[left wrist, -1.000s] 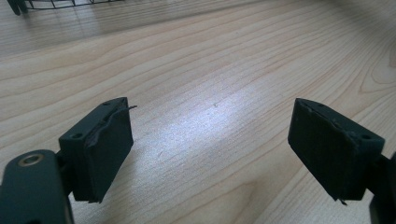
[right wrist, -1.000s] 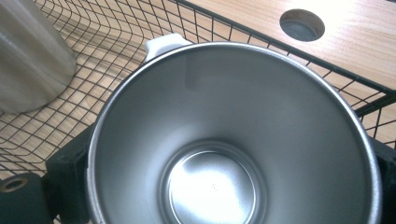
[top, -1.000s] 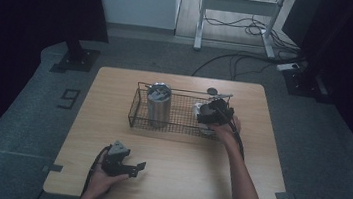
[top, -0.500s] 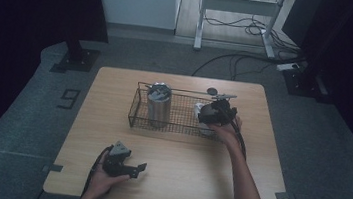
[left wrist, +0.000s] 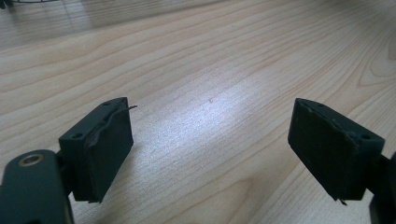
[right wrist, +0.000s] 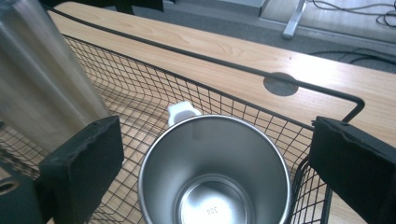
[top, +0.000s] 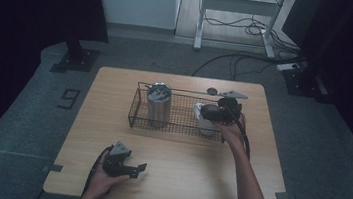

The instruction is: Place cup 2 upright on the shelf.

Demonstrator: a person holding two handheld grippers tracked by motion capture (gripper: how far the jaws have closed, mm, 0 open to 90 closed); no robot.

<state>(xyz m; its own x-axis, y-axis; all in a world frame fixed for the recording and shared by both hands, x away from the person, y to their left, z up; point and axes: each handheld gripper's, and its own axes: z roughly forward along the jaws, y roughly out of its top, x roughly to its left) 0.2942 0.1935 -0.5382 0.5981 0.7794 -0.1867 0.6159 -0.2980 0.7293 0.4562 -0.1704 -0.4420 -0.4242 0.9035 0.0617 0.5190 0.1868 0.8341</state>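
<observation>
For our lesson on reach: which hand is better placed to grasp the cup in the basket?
Right. The right gripper hangs over the cup, jaws just closing with the cup between them; the left gripper rests far off near the table edge.

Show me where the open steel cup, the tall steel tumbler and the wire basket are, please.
open steel cup point(right wrist: 212, 186): right gripper view, on its inner wall.
tall steel tumbler point(top: 158, 108): high view, on its side wall.
wire basket point(right wrist: 322, 88): right gripper view, on its top rim wire.
</observation>
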